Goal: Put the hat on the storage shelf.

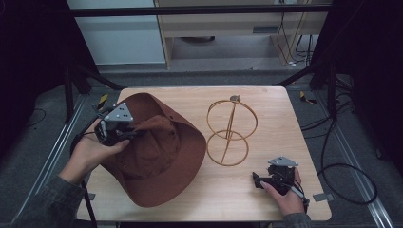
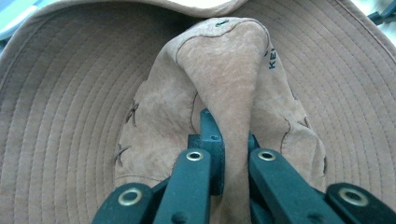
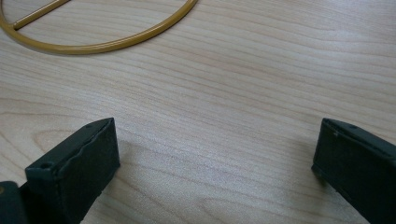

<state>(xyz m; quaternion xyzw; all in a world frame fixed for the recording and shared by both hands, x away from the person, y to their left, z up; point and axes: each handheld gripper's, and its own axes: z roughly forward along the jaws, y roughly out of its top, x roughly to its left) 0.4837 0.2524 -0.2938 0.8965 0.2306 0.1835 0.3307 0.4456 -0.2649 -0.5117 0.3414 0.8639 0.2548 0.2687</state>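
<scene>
A: Panel one, the high view. Where is the hat lying?

B: The brown wide-brimmed hat [image 1: 161, 156] is lying on the left half of the wooden table [image 1: 266, 190], its brim spreading toward the near edge. You are holding the left gripper [image 1: 129, 134] over the hat's left side, your left hand [image 1: 90, 152] wrapping its body, the grey three-cornered plate [image 1: 119, 113] sitting on top.

A: And the jaws there?

B: In the left gripper view, they are pinching a raised fold of the hat's crown [image 2: 224, 84] between them. The fold is running up and away from the left gripper [image 2: 233, 154], and the stitched brim [image 2: 60, 116] is curving round it on both sides. Dark lettering is showing on the crown's right flank, too partial to read.

A: Panel three, the right side?

B: You are resting the right gripper [image 1: 259, 180] low at the table's near right, your right hand [image 1: 285, 192] behind it. In the right gripper view its jaws are standing wide apart with bare wood grain between them, gripping nothing.

A: And the gold object?

B: A gold wire stand [image 1: 230, 130], two rings joined by a slanting rod, is sitting right of centre, just beside the brim and apart from both grippers. An arc of its lower ring [image 3: 107, 44] is crossing the top left of the right gripper view.
</scene>
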